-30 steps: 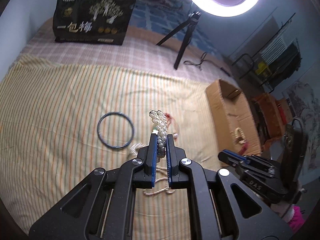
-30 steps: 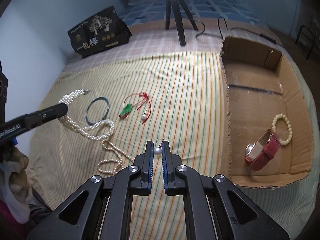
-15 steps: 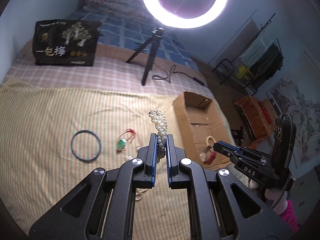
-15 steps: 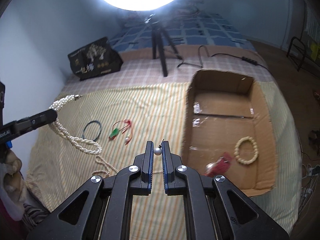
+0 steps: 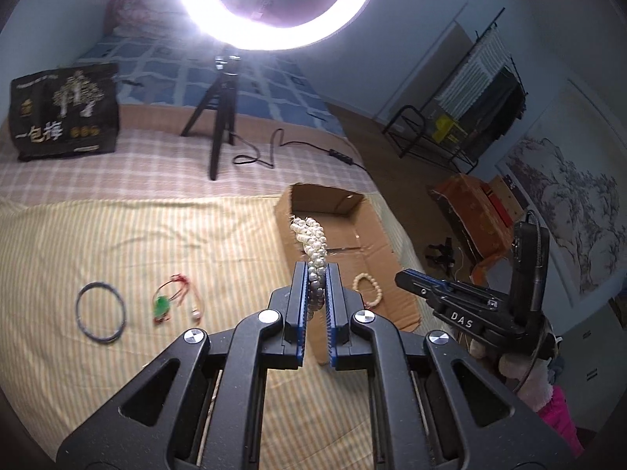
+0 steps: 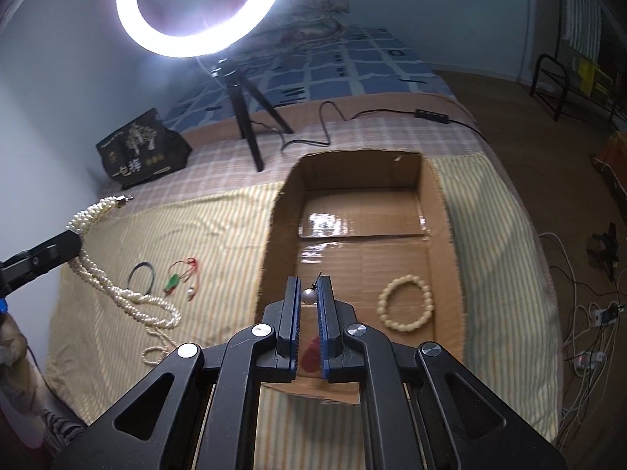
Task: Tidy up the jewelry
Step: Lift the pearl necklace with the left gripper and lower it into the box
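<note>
My left gripper point(image 5: 316, 274) is shut on a twisted white pearl necklace point(image 5: 313, 244), lifted above the striped cloth; its long tail point(image 6: 129, 293) trails down onto the cloth in the right wrist view. My right gripper point(image 6: 308, 291) is shut on a single pearl earring point(image 6: 308, 296), held over the near edge of the open cardboard box point(image 6: 431, 180). A cream bead bracelet point(image 6: 405, 303) lies in the box, and a red item point(image 6: 309, 358) shows between my fingers. A dark bangle point(image 5: 101, 316) and a red-cord green pendant point(image 5: 166, 305) lie on the cloth.
A ring light on a black tripod point(image 5: 219, 117) stands behind the cloth, its cable point(image 5: 274, 152) running right. A black printed bag point(image 5: 64, 111) sits at the back left. The bed edge drops to the floor on the right, with cables point(image 6: 588, 313) there.
Both grippers have risen and moved right toward the box. The pearl necklace has lifted further off the cloth. The right gripper now hangs over the box's near edge.
</note>
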Motion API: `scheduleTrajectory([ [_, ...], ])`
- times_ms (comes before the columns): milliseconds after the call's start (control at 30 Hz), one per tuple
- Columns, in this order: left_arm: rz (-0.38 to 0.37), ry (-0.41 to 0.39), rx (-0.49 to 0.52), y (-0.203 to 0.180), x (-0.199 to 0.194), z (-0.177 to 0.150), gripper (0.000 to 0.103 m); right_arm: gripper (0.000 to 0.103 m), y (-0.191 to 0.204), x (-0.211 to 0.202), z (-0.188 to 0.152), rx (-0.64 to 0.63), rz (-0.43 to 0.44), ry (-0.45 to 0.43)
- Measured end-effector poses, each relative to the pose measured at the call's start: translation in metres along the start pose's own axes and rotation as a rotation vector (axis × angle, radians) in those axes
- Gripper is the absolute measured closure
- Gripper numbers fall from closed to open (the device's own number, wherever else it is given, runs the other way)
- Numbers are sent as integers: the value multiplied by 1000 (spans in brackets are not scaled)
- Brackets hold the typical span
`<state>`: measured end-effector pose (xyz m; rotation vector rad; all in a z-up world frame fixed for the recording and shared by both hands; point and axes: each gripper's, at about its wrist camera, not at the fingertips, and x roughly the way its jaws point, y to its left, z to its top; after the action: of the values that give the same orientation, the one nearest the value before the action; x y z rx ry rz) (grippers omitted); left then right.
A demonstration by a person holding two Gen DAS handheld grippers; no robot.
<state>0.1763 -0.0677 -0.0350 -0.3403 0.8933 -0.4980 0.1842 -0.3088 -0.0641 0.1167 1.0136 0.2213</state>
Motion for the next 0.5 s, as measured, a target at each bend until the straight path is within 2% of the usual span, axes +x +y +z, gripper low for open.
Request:
scheduleTrajectory([
  [500,-35,23,37,-39,63,25,97,96,-37,5,-4,13,-18,31],
])
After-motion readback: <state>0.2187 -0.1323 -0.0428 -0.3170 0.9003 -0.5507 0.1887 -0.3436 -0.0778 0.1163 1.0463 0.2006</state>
